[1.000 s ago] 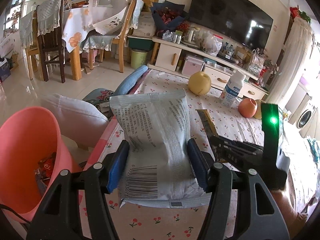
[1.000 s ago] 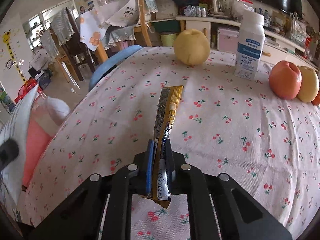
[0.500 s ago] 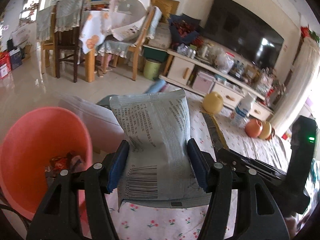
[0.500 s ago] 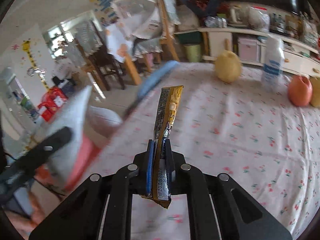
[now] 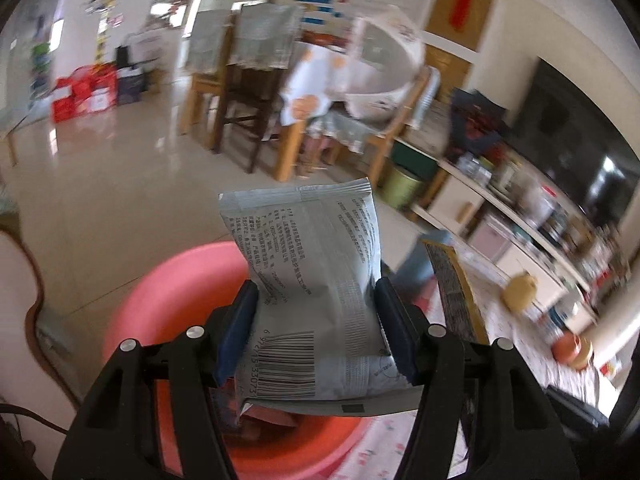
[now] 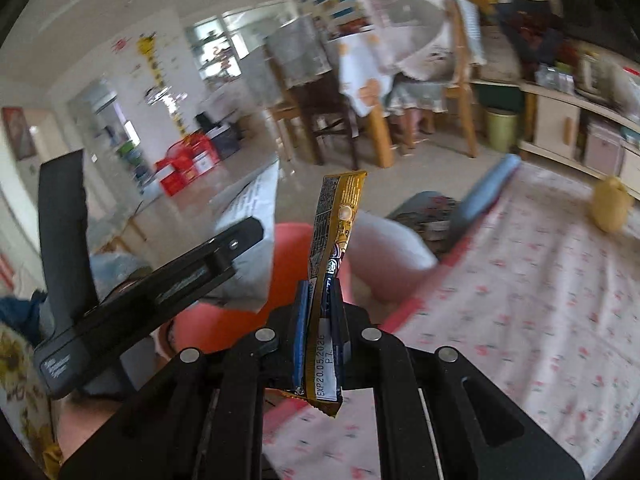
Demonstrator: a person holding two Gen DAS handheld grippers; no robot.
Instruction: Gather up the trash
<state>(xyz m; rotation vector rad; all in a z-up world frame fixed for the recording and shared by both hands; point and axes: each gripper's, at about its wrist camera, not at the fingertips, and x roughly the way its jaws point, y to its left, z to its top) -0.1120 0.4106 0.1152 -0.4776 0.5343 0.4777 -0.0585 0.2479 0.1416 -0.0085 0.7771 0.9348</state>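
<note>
Above the pink bin point(image 5: 168, 292), just off the table's edge, the left gripper point(image 5: 316, 320) clamps a grey packet point(image 5: 316, 280) while the right gripper point(image 6: 320, 312) pinches a gold wrapper point(image 6: 336, 232).

grippers: 2, left gripper point(image 5: 316, 322) and right gripper point(image 6: 320, 318) | wrappers held: 2, grey packet point(image 5: 312, 292) and gold wrapper point(image 6: 334, 248) | pink bin point(image 5: 168, 300): 1 | round fruit on the cherry-print tablecloth point(image 6: 540, 312): 1 yellow fruit point(image 6: 610, 205), 1 orange fruit point(image 5: 566, 350) | wooden chairs point(image 5: 244, 92): at least 2
</note>
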